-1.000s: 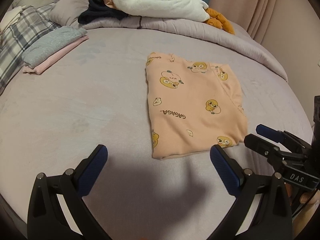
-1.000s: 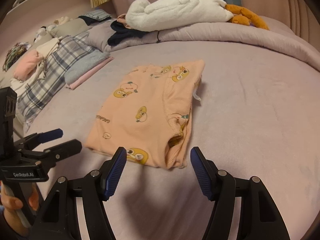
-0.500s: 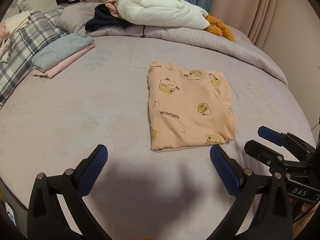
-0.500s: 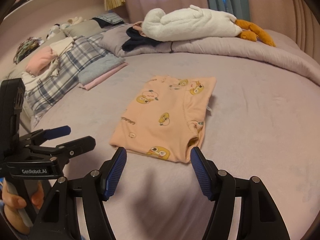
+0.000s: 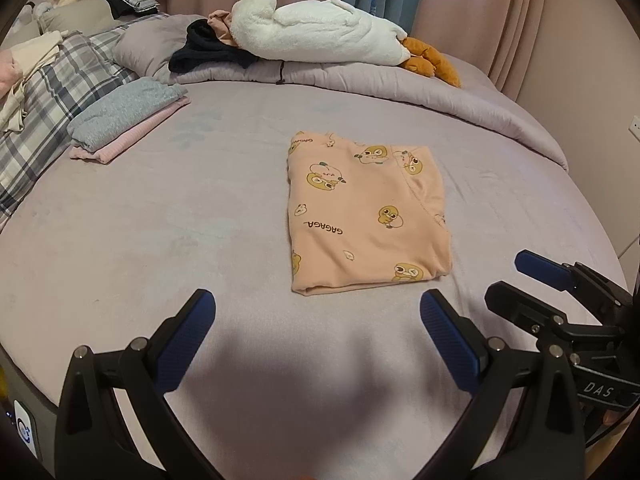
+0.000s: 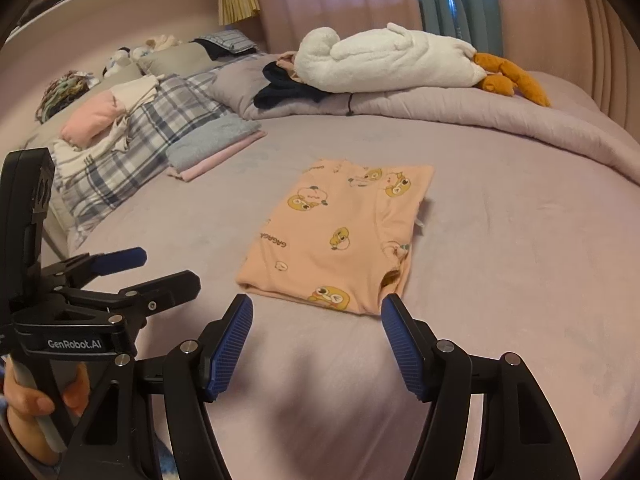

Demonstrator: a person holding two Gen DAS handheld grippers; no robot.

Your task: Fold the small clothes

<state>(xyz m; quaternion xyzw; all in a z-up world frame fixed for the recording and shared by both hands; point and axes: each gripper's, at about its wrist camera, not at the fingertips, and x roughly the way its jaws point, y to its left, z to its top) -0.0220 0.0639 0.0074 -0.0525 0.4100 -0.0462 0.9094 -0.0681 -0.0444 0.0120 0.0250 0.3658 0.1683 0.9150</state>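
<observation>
Shirt point(image 5: 364, 216) folded, beyond left gripper point(image 5: 316, 312), untouched

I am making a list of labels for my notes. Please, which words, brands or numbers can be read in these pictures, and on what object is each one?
"GAGAGA..." printed on the folded peach garment.
"GenRobot.AI" on the body of the left gripper.
"DAS" on the body of the right gripper; the rest is cut off.
A second short print near the garment's far edge is too small to read.
No numbers can be read.
</observation>
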